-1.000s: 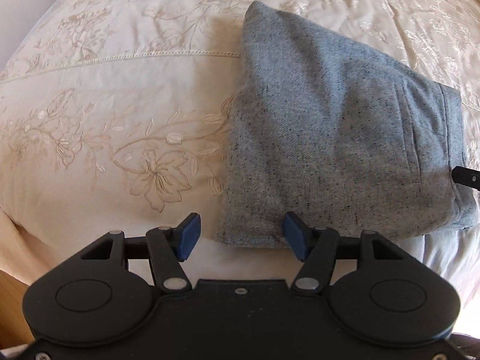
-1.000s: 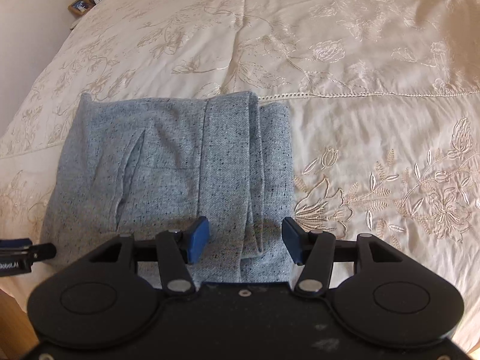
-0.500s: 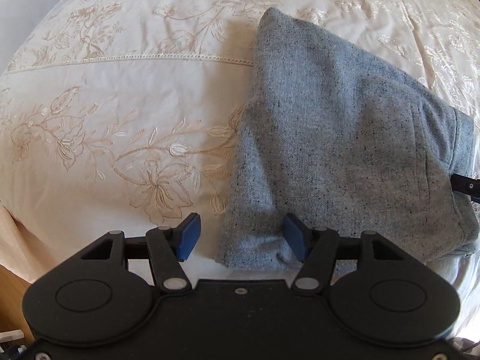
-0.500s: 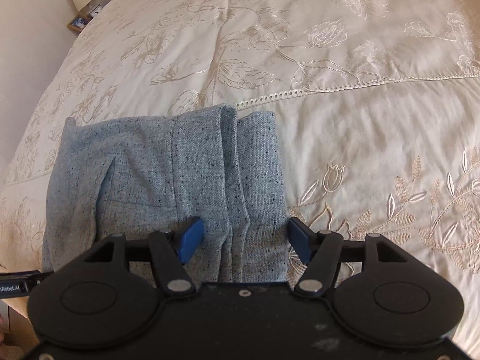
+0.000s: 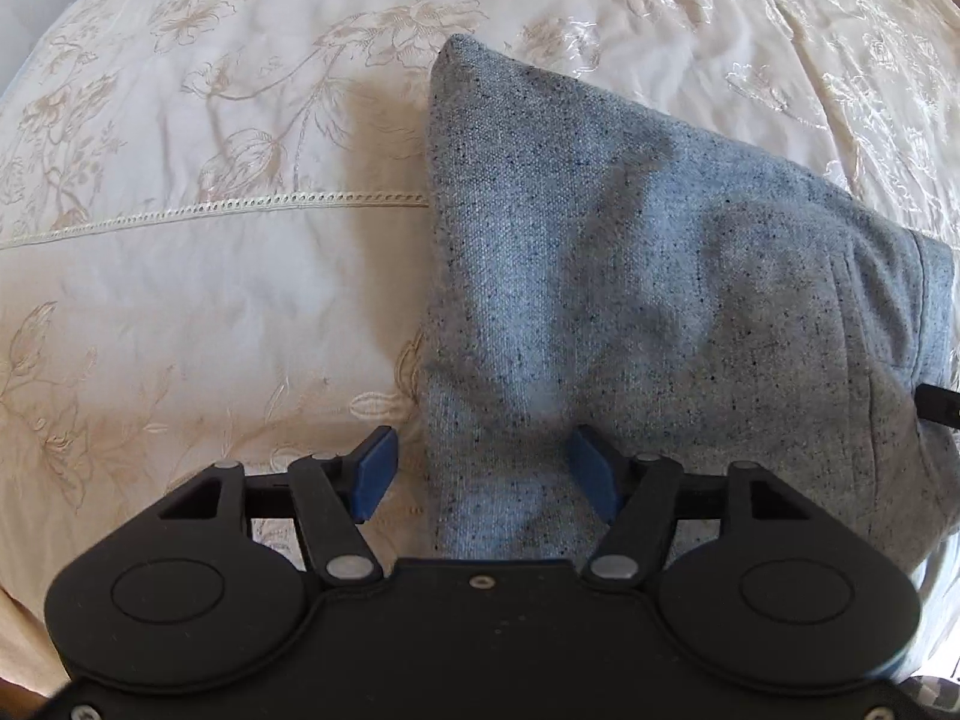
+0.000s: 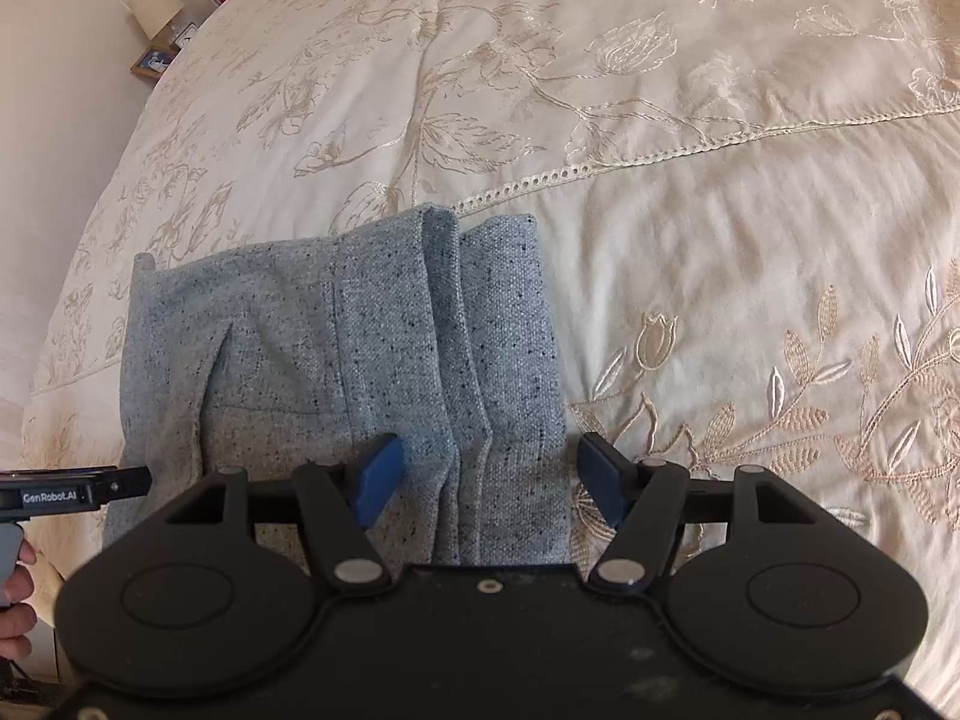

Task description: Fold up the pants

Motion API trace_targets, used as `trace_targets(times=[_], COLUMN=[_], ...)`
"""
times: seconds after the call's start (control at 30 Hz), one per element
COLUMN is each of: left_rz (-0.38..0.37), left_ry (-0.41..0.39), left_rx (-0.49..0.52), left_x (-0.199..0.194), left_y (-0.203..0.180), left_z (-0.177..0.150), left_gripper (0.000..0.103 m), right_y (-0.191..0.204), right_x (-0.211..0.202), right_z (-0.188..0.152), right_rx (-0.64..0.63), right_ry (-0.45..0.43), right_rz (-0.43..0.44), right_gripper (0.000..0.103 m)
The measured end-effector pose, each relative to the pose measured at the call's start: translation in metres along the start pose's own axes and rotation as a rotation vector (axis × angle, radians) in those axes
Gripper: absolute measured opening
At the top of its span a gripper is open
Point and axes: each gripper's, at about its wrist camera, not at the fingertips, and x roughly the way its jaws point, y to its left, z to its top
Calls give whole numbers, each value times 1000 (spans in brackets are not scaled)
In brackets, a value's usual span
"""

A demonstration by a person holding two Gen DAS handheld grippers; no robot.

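Left wrist view: left gripper point(image 5: 480, 474) hangs low over the near left corner of the folded grey pants point(image 5: 660, 312). Its jaws are opening; left pad sits over the bedspread point(image 5: 180, 300), right pad over the cloth, w/ the pants' left folded edge between them, not pinched. This view shows the smooth folded side: a plain speckled panel, one far corner pointing up the bed, a stitched seam near the right edge. A black tip of the other tool pokes in at the right edge of the frame.

Right wrist view: right gripper point(image 6: 489, 477) is spread wide, nothing clamped. Left pad is over the cloth, right pad just past the pants' point(image 6: 336, 372) right edge over the bedspread point(image 6: 720, 240), so the stacked layer edges lie between the pads. Only this view shows those layers: two or three hems stepped side by side, plus a slit pocket and seam lines on the left part. At the left frame edge sit the left gripper's body point(image 6: 72, 492), labelled, and a bit of the person's hand point(image 6: 15, 594).

Pants lie near the bed's near edge, long axis running away from the cameras up the bed.

Surface: cream bedspread w/ embroidered flowers and an eyelet trim line crossing behind the pants. Far left corner: a lamp point(image 6: 157, 9) and a small picture frame point(image 6: 151, 62) beside the bed, by a pale wall.
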Motion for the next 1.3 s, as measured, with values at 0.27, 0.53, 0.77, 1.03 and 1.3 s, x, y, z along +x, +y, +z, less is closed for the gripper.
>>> trace_targets(times=[0.27,0.53,0.77,1.03,1.3], left_rz=[-59,-16,-60,-113,-129], left_ry=[15,24,54,57,-43], left_rx=[-68,-95,-127,-135,-94], left_x=[16,20,27,27,-14], left_y=[16,5,12,23,7], left_z=[9,5,4,13,15], left_gripper=[88,100,100,88,18], right_y=[20,6,7,-19,34], right_x=[9,13,19,32,5], right_z=[15,14,28,35,32], right_rx=[43,263,249,458,193], right_ry=[64,33,125,236,116], right_rz=[-121,-75,-79,60,10], right_gripper=[70,72,73,73,23])
